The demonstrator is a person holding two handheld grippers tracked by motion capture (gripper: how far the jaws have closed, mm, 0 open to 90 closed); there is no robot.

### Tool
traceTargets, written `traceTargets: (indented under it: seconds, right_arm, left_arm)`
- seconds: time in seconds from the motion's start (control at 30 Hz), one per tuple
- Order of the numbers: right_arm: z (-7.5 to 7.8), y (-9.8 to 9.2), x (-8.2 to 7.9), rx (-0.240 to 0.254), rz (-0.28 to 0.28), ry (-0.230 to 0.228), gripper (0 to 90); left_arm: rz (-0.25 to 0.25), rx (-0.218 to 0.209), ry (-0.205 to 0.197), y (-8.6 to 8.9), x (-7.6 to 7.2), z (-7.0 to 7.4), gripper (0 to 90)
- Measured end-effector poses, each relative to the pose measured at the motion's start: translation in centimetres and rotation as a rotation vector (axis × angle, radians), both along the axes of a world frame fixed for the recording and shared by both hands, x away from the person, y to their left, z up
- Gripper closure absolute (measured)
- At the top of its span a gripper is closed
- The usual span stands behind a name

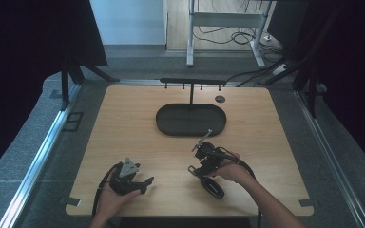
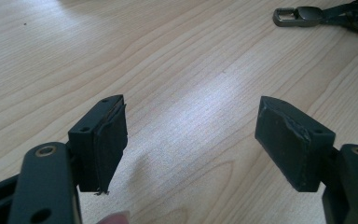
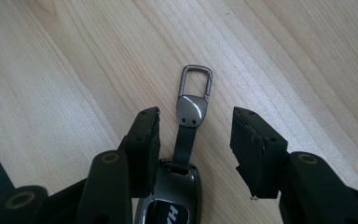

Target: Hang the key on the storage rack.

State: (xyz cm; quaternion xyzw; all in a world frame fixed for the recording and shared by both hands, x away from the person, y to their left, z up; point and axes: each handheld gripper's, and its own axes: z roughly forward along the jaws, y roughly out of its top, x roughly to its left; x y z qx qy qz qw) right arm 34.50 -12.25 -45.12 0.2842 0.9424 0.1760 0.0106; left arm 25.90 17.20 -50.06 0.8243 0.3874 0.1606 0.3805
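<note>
Car key [image 3: 175, 196]: on the table [image 1: 123, 123], at 5 o'clock from the black tray [image 1: 171, 124].
Handling: light, hard, smooth; take the body, not the loose strap.
Right gripper [image 3: 196, 140]: half open, key between, not pressed.
Left gripper [image 2: 191, 140]: wide open, empty.

Bare tabletop [image 1: 123, 128] all around; black tray [image 1: 190, 119] with rack behind.

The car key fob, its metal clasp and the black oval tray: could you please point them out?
car key fob [image 3: 170, 198], right gripper view, on its grey body.
metal clasp [image 3: 195, 88], right gripper view, on its ring.
black oval tray [image 1: 164, 124], high view, on its left rim.
</note>
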Motion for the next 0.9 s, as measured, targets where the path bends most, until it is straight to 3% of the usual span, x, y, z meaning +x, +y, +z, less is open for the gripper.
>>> traceTargets:
  seconds: [0.9]
  right_arm:
    - [-1.8, 1.3, 0.4, -0.127, 0.006, 0.064, 60.9]
  left_arm:
    - [-0.003, 0.0, 0.003, 0.0, 0.0, 0.1, 25.6]
